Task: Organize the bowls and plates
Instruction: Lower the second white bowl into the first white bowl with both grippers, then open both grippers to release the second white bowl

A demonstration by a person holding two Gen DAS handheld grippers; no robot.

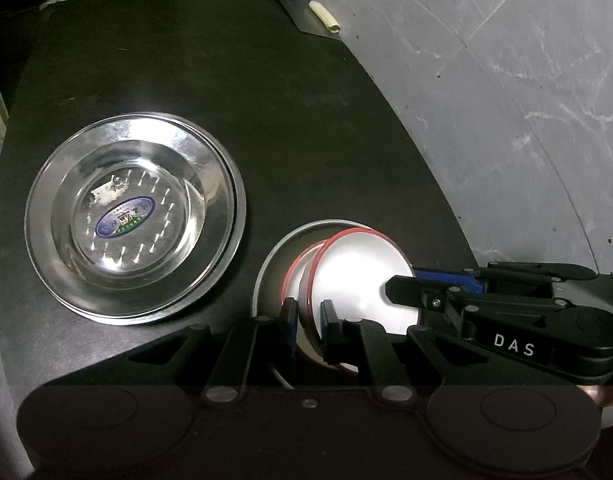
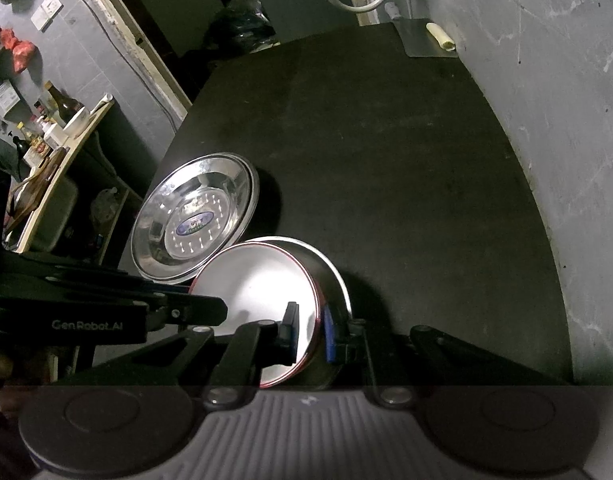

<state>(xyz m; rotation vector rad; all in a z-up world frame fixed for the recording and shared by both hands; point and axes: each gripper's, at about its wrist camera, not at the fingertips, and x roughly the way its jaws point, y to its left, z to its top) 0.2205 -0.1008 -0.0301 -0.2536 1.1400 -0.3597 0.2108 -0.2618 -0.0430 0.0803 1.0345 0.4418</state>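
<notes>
A white bowl with a red rim (image 1: 358,268) (image 2: 258,280) leans tilted inside a steel bowl (image 1: 266,264) (image 2: 338,276) on the black table. A second red rim shows just under it. My left gripper (image 1: 310,318) is shut on the near side of the white bowl's rim. It enters the right wrist view from the left (image 2: 206,298). My right gripper (image 2: 310,330) is shut on the opposite side of the same rim, and reaches in from the right in the left wrist view (image 1: 404,282). A stack of steel plates (image 1: 134,216) (image 2: 194,216) with a blue oval sticker lies beside the bowls.
The black table (image 1: 306,120) runs along a grey wall (image 1: 506,80) on the right. At its far end lies a metal sheet with a cream roll (image 1: 324,16) (image 2: 440,36). Past the table's left edge stands a shelf with bottles (image 2: 46,120).
</notes>
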